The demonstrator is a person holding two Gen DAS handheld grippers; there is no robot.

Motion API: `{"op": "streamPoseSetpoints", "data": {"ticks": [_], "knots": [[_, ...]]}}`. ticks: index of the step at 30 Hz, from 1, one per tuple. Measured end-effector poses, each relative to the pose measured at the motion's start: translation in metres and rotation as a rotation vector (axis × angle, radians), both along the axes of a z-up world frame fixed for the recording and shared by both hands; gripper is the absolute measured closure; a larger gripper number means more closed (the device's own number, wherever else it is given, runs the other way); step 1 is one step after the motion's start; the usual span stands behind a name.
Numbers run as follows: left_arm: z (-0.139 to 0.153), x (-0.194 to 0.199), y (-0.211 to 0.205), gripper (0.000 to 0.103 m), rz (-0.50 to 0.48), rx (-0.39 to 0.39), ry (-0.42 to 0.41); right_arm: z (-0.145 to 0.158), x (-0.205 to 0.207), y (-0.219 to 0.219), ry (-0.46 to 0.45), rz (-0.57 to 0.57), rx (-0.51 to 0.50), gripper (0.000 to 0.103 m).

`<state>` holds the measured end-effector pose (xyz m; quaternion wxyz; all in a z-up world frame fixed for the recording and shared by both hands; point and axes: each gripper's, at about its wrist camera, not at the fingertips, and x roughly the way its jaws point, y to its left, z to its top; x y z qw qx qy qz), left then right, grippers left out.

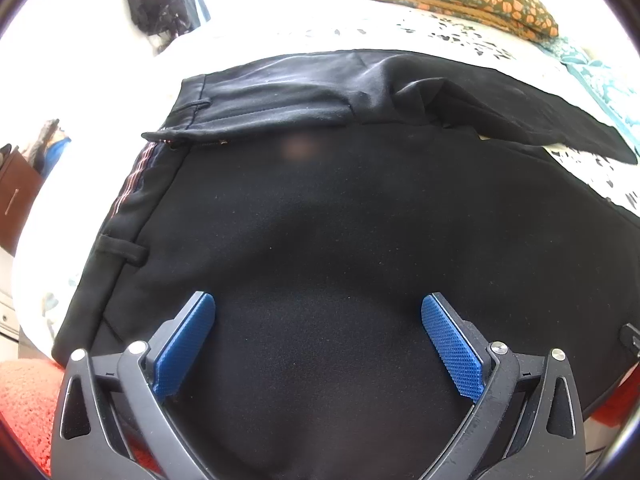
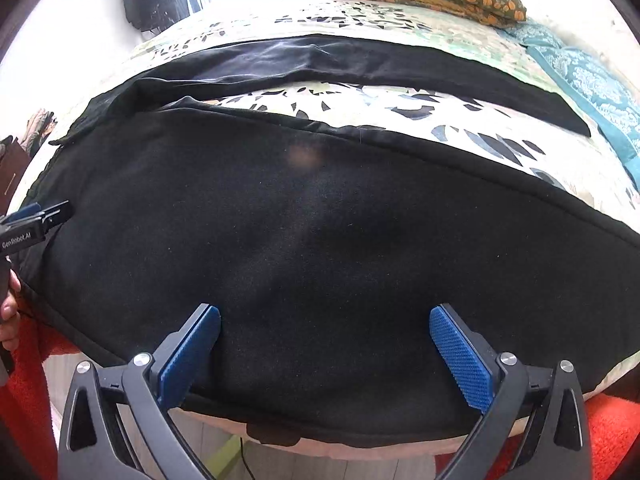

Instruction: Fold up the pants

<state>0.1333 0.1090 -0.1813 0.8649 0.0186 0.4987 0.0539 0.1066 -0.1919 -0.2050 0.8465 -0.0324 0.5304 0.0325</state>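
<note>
Both the left gripper (image 1: 318, 344) and right gripper (image 2: 325, 354) gape empty over the black cotton pants (image 2: 320, 240), whose legs run toward three o'clock.

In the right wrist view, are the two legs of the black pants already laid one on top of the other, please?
No, the far leg lies apart from the near leg, with patterned bedspread showing between them.
</note>
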Motion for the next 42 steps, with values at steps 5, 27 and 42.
{"op": "streamPoseSetpoints", "data": {"ticks": [5, 27, 42], "knots": [[-0.0004, -0.0018, -0.0028, 0.000, 0.003, 0.018, -0.020, 0.0007, -0.0006, -0.0010, -0.009, 0.001, 0.009, 0.000], [-0.0006, -0.0053, -0.0044, 0.000, -0.024, 0.023, -0.041, -0.0015, -0.0086, 0.0034, -0.087, -0.010, -0.010, 0.000], [0.0028, -0.0053, -0.0035, 0.000, -0.030, 0.004, -0.029, 0.0032, -0.0024, 0.0010, -0.020, 0.016, 0.007, 0.000]]}}
